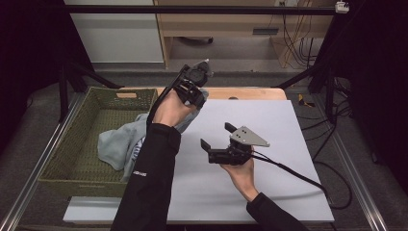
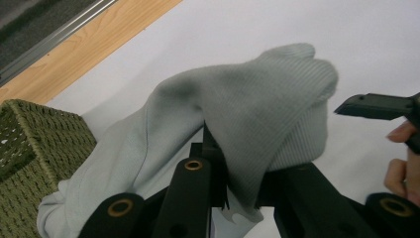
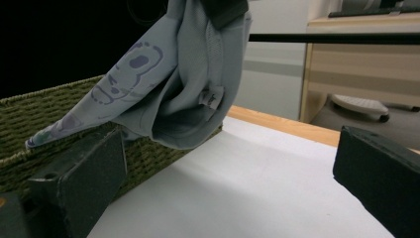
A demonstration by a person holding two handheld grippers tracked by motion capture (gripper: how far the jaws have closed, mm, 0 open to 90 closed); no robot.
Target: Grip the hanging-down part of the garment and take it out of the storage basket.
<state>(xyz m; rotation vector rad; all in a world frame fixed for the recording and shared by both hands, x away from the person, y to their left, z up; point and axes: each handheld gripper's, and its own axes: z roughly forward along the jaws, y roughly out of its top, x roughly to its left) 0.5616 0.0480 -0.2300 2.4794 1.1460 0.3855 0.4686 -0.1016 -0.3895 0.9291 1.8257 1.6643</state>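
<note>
Left gripper (image 2: 233, 193) clamping grey garment (image 1: 118, 142), lifted from basket (image 1: 72, 144), right gripper (image 1: 219, 137) apart

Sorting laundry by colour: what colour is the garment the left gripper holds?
Pale blue-grey garment, with a purple print on one side; the right gripper view shows it best.

From my high view, my left forearm covers the middle of the pale garment (image 1: 115, 144). In the right gripper view its top is cut off at twelve o'clock, and its small label (image 3: 214, 99) is unreadable.
</note>
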